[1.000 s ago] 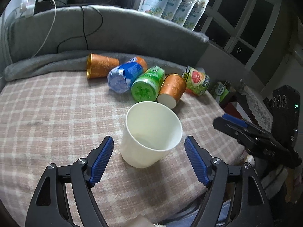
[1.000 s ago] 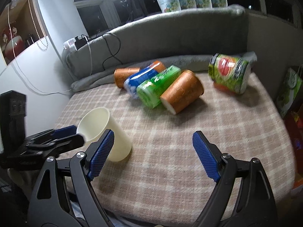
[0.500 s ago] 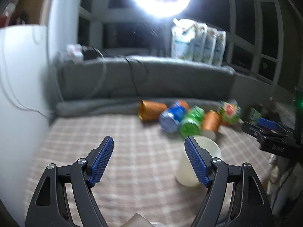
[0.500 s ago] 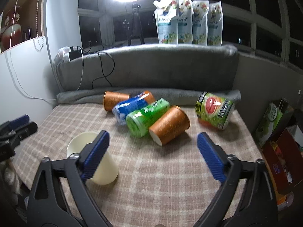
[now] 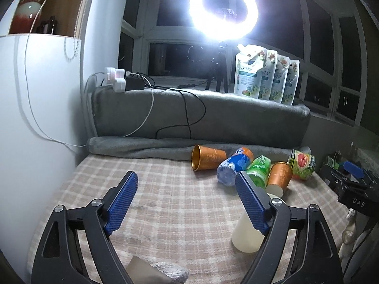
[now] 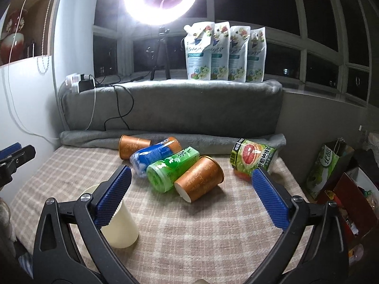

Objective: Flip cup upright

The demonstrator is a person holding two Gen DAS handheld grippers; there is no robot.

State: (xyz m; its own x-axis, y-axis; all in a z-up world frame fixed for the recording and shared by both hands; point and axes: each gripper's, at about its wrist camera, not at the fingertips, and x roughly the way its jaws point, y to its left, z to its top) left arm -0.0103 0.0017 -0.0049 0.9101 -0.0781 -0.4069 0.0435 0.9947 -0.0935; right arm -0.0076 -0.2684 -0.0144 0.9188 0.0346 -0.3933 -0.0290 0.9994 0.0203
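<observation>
A cream paper cup [image 6: 122, 229] stands upright, mouth up, near the front edge of the checked cloth; it also shows in the left wrist view [image 5: 247, 234], partly behind my right-hand finger. My left gripper [image 5: 187, 202] is open and empty, raised and to the left of the cup. My right gripper [image 6: 189, 196] is open and empty, with the cup behind its left finger [image 6: 113, 195]. The left gripper's tip [image 6: 16, 153] shows at the left edge of the right wrist view, and the right gripper's tip [image 5: 350, 179] shows at the right of the left wrist view.
A row of lying cups and cans sits at the back: copper cup [image 6: 132, 145], blue bottle [image 6: 154, 155], green can [image 6: 171, 169], second copper cup [image 6: 201, 181], grapefruit can [image 6: 253, 157]. A grey bolster [image 6: 170, 108] backs the table [image 6: 213, 224]. Boxes [image 6: 350, 194] stand right.
My left gripper has pulled back and lifted away from the cream cup, which stays upright on the cloth. My right gripper has tilted up and drawn back slightly.
</observation>
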